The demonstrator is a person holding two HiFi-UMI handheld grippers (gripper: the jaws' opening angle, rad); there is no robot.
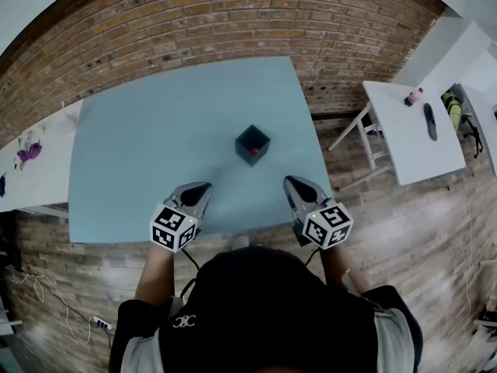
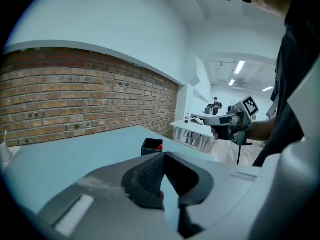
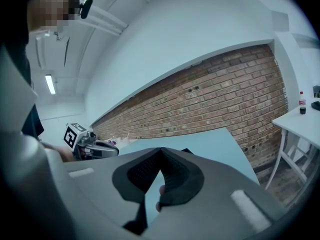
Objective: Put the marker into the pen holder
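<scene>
Standing on blue table, pen holder containing red marker, left gripper at 7 o'clock, right gripper at 5 o'clock, jaws closed, empty.

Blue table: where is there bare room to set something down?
Almost everywhere. Bare: the wide stretch left of the pen holder, the band behind it toward the brick wall, the strip to its right. Crowded only at the near edge, by the left gripper and right gripper.
</scene>
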